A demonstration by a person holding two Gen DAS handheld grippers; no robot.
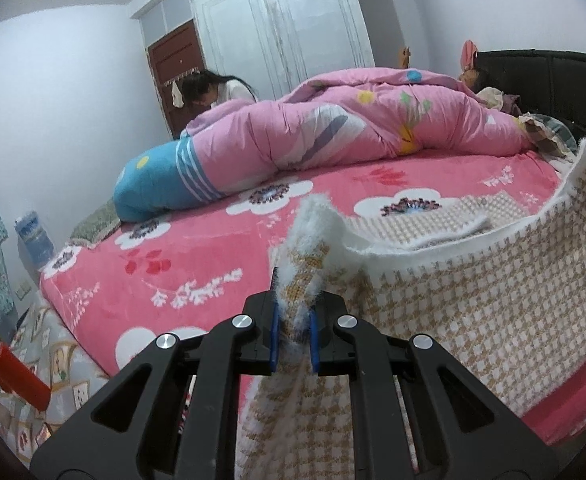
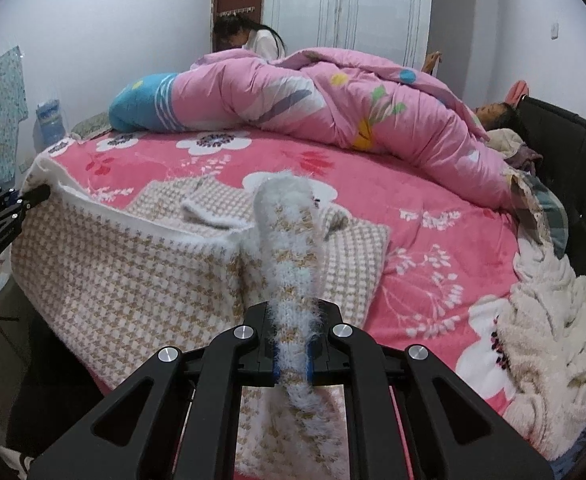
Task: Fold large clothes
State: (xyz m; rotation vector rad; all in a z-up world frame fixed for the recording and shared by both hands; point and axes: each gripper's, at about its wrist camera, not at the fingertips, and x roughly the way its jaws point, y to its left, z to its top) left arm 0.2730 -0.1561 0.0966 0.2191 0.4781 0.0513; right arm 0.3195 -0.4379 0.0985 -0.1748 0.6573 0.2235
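A tan-and-white houndstooth knitted garment [image 1: 473,292] with fuzzy white trim lies at the near edge of the bed, partly lifted, with a sleeve folded over it. It also shows in the right wrist view [image 2: 125,256]. My left gripper [image 1: 293,340] is shut on a bunched edge of the garment, which sticks up between the blue pads. My right gripper [image 2: 293,360] is shut on another fuzzy bunched edge. The left gripper also shows at the left edge of the right wrist view [image 2: 33,196], holding the garment's corner up.
The bed has a pink flowered blanket [image 1: 197,264]. A rolled pink and blue duvet [image 1: 313,136] lies across the far side. A person lies by the black headboard [image 2: 497,114]; another sits behind the duvet [image 2: 253,38]. A cream fleece blanket [image 2: 549,340] is heaped at right.
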